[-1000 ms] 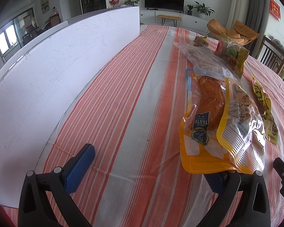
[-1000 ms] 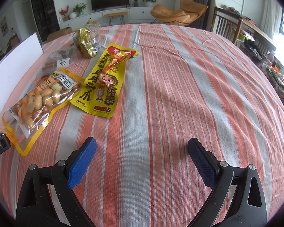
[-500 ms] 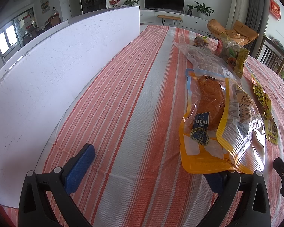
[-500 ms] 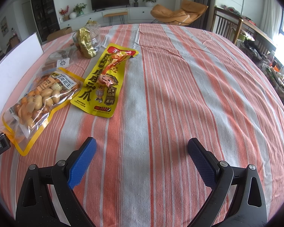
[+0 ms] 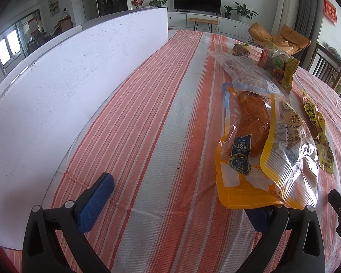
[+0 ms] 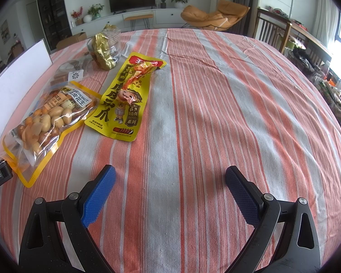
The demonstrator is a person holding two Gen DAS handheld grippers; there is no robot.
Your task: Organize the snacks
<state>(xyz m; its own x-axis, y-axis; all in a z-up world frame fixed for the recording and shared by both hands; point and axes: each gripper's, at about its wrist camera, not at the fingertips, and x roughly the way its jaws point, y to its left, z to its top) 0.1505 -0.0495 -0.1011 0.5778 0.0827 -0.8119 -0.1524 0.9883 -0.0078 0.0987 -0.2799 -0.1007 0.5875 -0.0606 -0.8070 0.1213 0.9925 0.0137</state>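
My left tool is nearer: the peanut bag lies just ahead to its right, long axis running away from me, overlapping the chicken pouch. Both tools gape, empty (right tool too). On the worktop I count five packets.

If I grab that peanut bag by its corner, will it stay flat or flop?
The peanut bag will probably flop: its clear film looks thin and crinkled. The loose nuts inside would likely slide toward the low end. Its glossy plastic may be slippery.
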